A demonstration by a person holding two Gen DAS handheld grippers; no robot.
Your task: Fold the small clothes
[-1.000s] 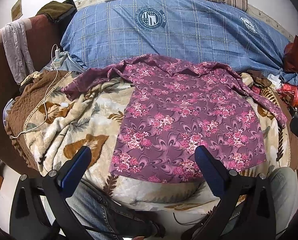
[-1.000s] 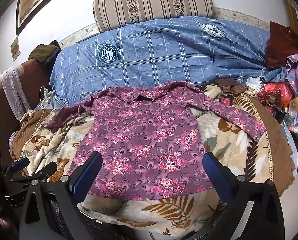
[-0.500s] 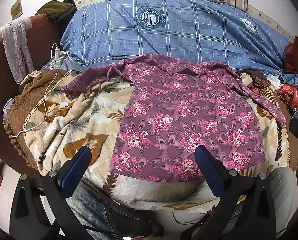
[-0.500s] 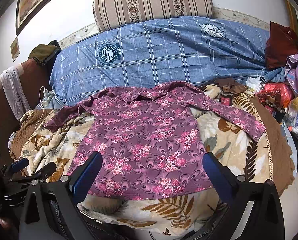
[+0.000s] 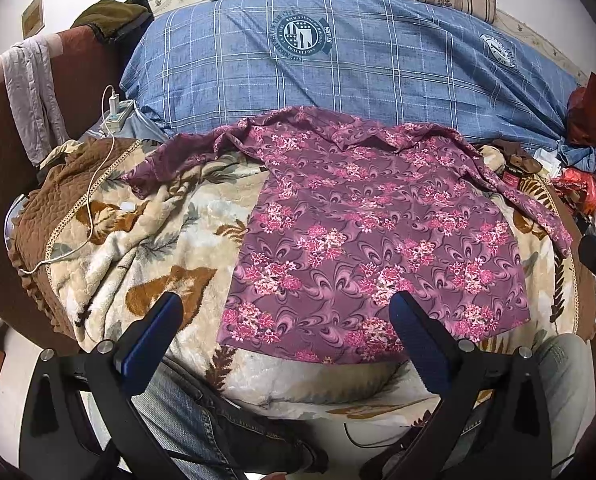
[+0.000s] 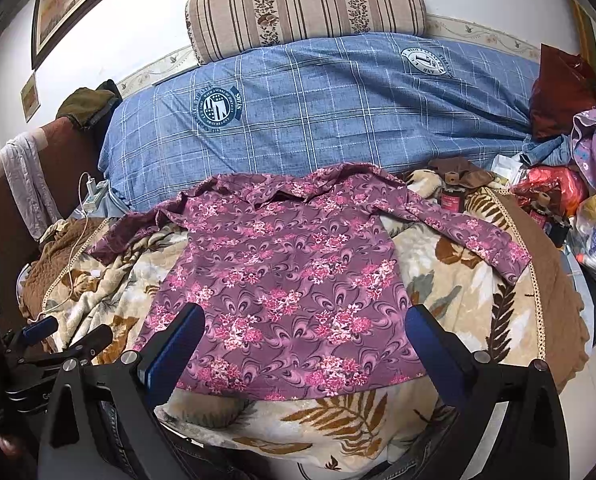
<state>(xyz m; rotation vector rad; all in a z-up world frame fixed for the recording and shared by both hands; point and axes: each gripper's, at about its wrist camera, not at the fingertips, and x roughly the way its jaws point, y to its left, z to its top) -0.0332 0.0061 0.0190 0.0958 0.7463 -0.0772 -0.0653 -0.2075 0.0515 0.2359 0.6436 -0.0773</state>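
blanket [image 6: 438, 276] bare beside blouse [image 6: 290, 280], bottles [image 6: 452, 196] and bags [image 6: 554, 184] crowding right edge

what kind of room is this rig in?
Most likely a home bedroom or living room: a purple floral shirt spread on a leaf-print blanket, a blue plaid duvet with a striped cushion behind, framed pictures on the wall.
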